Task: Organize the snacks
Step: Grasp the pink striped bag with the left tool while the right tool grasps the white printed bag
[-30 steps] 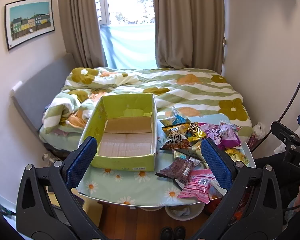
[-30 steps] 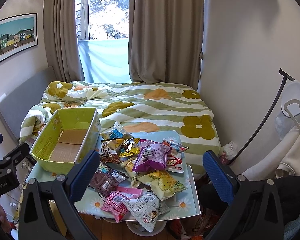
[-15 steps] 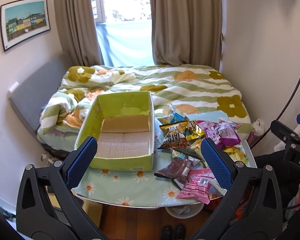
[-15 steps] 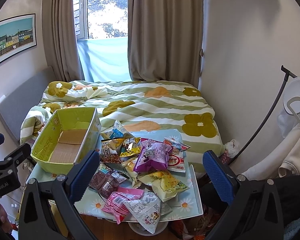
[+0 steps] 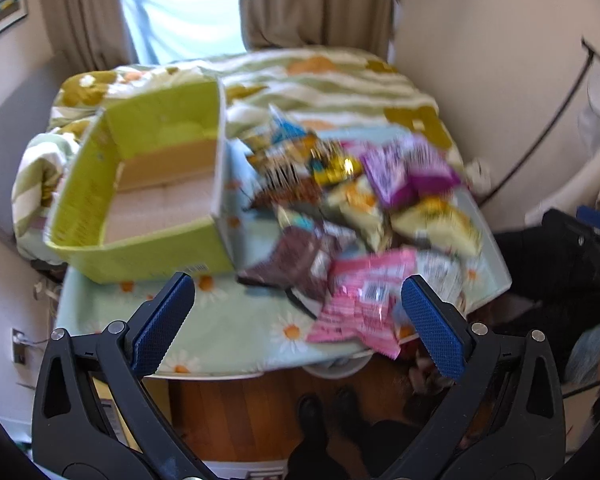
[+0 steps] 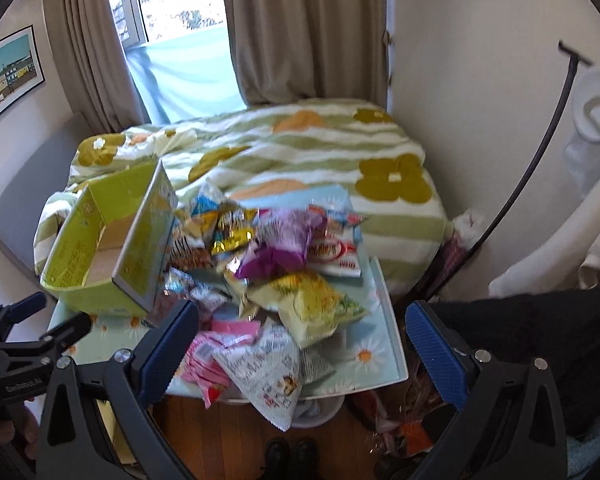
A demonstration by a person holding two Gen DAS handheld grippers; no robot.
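Observation:
A heap of several snack bags [image 5: 352,208] lies on the right half of a small table with a daisy cloth [image 5: 228,332]. An empty green cardboard box [image 5: 152,196] stands on its left half. A pink bag [image 5: 364,300] lies at the near edge. My left gripper [image 5: 296,320] is open and empty, above the near edge by the pink bag. In the right wrist view the heap [image 6: 284,264] and the box [image 6: 112,248] show too. My right gripper [image 6: 302,344] is open and empty over a white printed bag [image 6: 268,368] that overhangs the edge.
A bed with a flowered quilt [image 6: 300,148] lies right behind the table. A black stand pole [image 6: 528,160] and hanging white clothes [image 6: 572,240] are at the right. Wood floor and my shoes [image 6: 292,452] are below. The left gripper [image 6: 24,344] shows at the left.
Both grippers have moved forward and tipped down toward the table, so the snacks and box look larger. Both views are blurred by motion. Both stay open and empty.

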